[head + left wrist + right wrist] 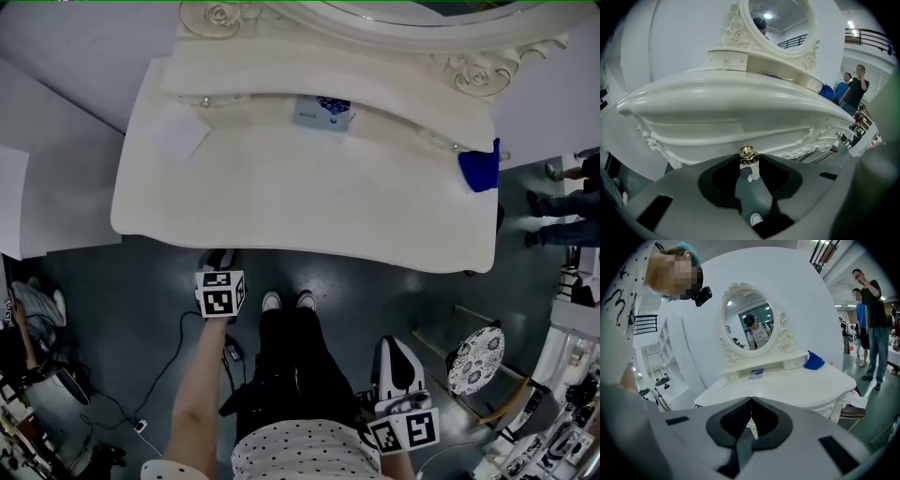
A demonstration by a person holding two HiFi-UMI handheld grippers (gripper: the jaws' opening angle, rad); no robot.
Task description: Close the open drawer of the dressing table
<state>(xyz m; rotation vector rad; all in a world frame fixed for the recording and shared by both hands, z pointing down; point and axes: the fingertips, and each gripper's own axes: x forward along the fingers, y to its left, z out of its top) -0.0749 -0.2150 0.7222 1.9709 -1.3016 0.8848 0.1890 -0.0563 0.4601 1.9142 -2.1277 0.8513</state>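
Note:
The white dressing table (281, 206) fills the upper part of the head view. My left gripper (223, 257) is at the table's front edge, left of centre. In the left gripper view its jaws (747, 157) stand one on each side of the gold drawer knob (747, 151), closed against it. The carved drawer front (740, 133) sits tucked under the overhanging top, and nothing juts out past the edge in the head view. My right gripper (392, 345) hangs low by the person's hip, well back from the table, its jaws (751, 401) shut on nothing.
On the table lie a blue cloth (480, 169), a small box (323, 114) and a sheet of paper (181, 131). A stool with a patterned seat (475, 359) stands at the right. People (562, 202) stand beyond the table's right end. Cables (178, 347) run over the floor.

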